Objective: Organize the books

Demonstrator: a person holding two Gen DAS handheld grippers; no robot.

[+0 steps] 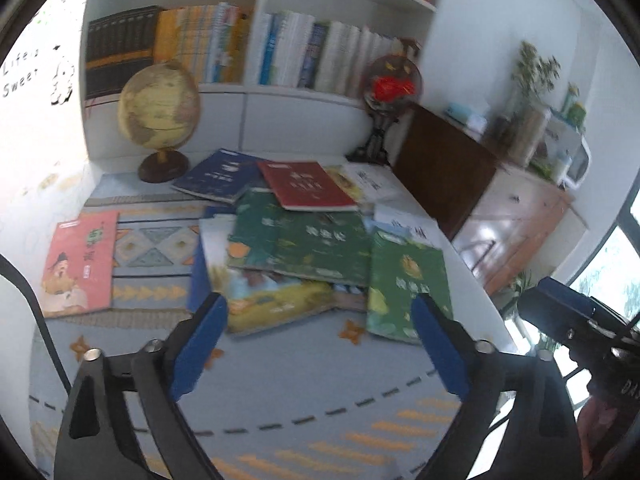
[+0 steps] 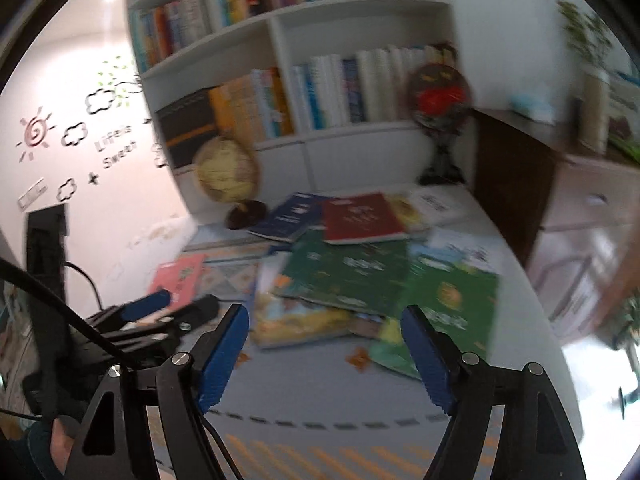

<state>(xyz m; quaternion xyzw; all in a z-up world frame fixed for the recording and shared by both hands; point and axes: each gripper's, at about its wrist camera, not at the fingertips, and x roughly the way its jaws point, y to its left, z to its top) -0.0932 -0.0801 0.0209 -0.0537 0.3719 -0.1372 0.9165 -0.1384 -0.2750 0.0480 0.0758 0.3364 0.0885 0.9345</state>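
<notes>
Both grippers hang empty over a loose heap of books on the desk.

The left gripper (image 1: 320, 320) and right gripper (image 2: 324, 332) both have their blue fingers spread wide with nothing between them, pointed down at the pile as if choosing a book. The books lie flat and overlapping: a red book (image 1: 306, 186) tops a navy book (image 1: 220, 176) and a green book (image 1: 320, 246), while a pink book (image 1: 80, 264) sits apart on the patterned mat (image 1: 152, 248), probably the start of a sorted stack. The shelf (image 1: 280, 92) behind the globe (image 1: 160, 108) is already packed.
</notes>
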